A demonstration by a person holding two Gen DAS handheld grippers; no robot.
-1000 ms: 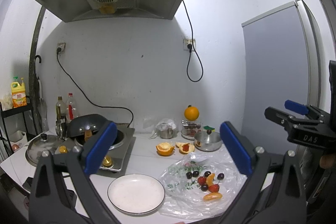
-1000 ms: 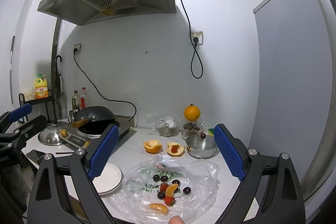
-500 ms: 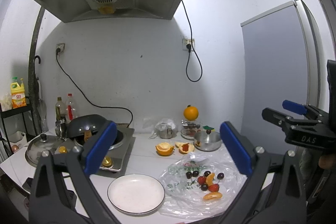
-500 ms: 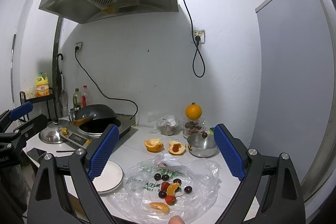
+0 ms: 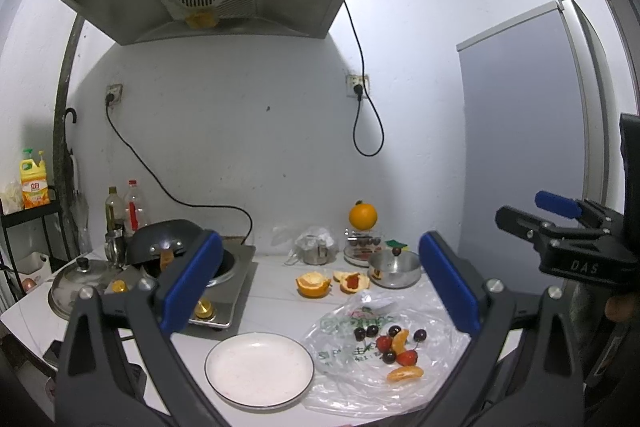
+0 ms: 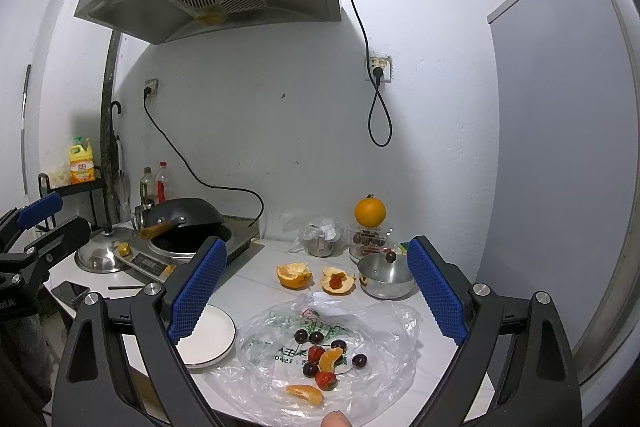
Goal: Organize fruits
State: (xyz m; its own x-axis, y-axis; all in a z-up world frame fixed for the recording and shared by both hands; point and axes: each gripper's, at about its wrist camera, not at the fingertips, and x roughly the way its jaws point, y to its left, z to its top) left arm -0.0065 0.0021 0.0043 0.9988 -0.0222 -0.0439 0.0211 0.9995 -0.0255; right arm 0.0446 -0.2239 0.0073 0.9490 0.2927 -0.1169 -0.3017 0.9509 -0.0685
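Both spread wide, holding nothing: left gripper (image 5: 320,291), right gripper (image 6: 316,291). Barely shifted since a second ago (no approach yet). Near right, fruit (image 6: 320,359) on bag (image 6: 384,323); left of it, bare plate (image 5: 224,375). Sorting unstarted.

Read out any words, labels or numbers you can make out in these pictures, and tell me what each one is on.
"DAS": white letters on the black body of the right gripper, seen from the left wrist view.
Green and red print on the clear plastic bag: upside down and creased, not readable.
Red label on the yellow detergent bottle: too small to read.
Induction cooker panel: markings too blurred.
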